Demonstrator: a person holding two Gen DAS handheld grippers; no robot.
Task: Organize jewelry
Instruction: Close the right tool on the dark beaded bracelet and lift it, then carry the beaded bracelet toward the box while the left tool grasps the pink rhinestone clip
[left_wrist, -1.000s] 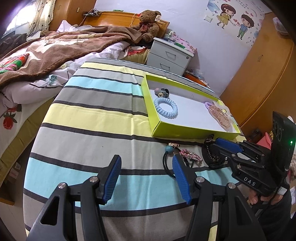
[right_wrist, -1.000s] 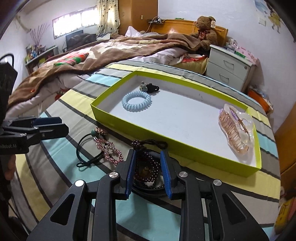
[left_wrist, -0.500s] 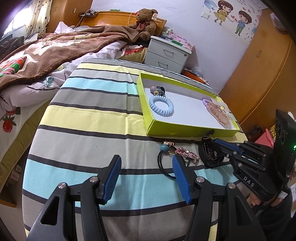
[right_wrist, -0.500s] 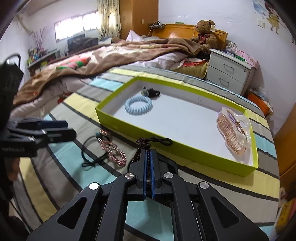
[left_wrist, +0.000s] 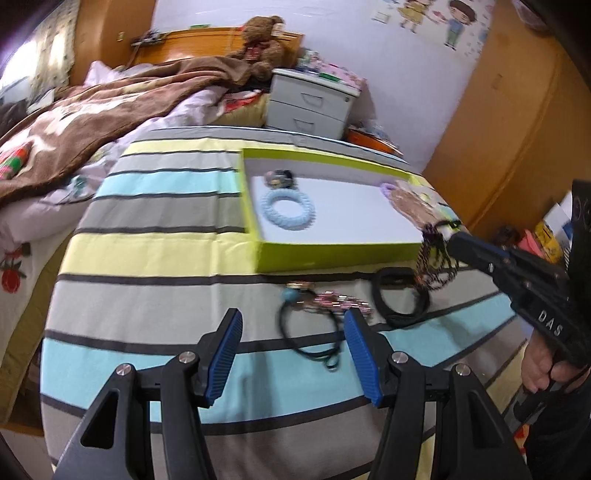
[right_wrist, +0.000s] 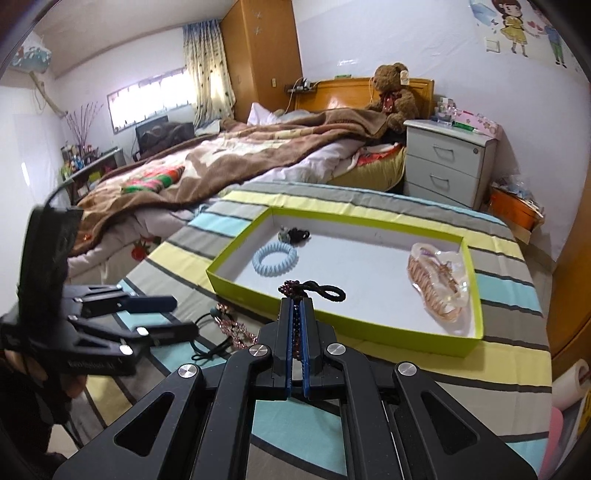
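Nearest in the left wrist view, the left gripper (left_wrist: 291, 354) hangs spread wide over the striped cloth worktop (left_wrist: 155, 258), its ribbed blue pads (left_wrist: 225, 350) holding nothing. Just past them lie a thin black elastic hair tie with a teal bead (left_wrist: 310, 332), a sparkly pink rhinestone clip (left_wrist: 340, 302) and a wider black band (left_wrist: 399, 295), loosely tangled on the fabric.

The right gripper (right_wrist: 295, 332) is pressed together on a dark beaded bracelet (right_wrist: 293, 291) with a black cord loop; the round purple-brown beads dangle clear of the cloth, right by the near wall of the box.

Beyond sits a shallow rectangular cardboard box (right_wrist: 369, 332) with lime-green walls and a white floor. Inside it, at the left end, rest a pale blue spiral coil hair tie (right_wrist: 275, 257) and a small black hair tie with a grey charm (right_wrist: 293, 233); at the right end is a clear plastic packet of rose-gold metal clips (right_wrist: 439, 284).

Farther back stand a grey two-drawer nightstand (right_wrist: 448, 162), a fuzzy brown blanket (right_wrist: 236, 155) on the bed and a plush teddy bear (right_wrist: 393, 96).
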